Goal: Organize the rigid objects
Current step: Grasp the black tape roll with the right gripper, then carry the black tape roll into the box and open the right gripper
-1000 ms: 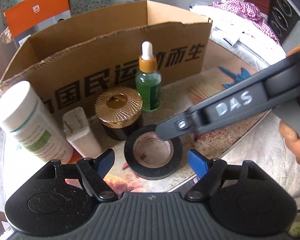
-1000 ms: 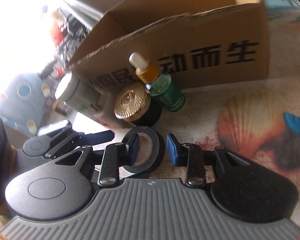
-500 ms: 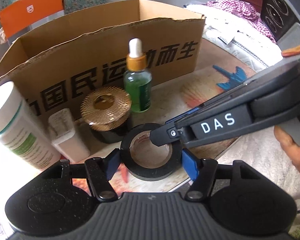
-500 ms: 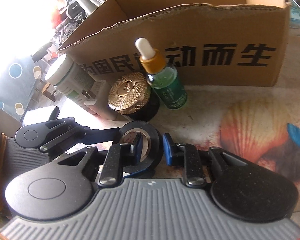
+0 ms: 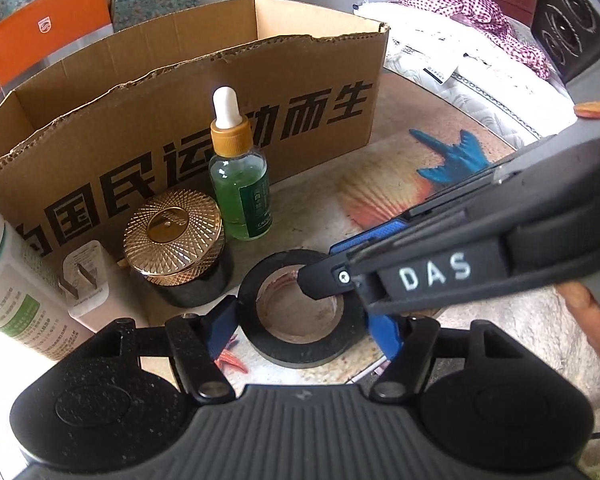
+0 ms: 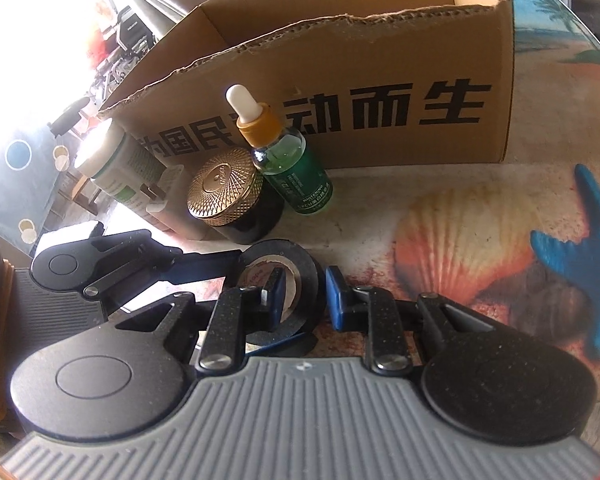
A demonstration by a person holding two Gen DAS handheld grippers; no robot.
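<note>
Box (image 5: 188, 92), open-topped, at 12 o'clock on table (image 5: 324, 208). Bottle (image 5: 241, 184) and jar (image 5: 175, 236) stand just before it. Tape (image 5: 300, 316) lies flat at centre. Left gripper (image 5: 300, 326) straddles tape, jaws just closing then easing, pads at its sides. Right gripper (image 6: 302, 294) from 3 o'clock, clamped on tape wall: one finger inside hole, other outside.

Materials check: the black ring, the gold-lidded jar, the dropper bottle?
Black ring: looks like a roll of vinyl electrical tape, matte black, on a tan cardboard-like core. Gold-lidded jar: lid shiny and gold with a fine radial pattern, metal or metallised plastic; body dark and glossy, glass or plastic unclear. Dropper bottle: clear walls over green liquid, glass or clear plastic; white rubbery-looking bulb on a gold collar.
</note>
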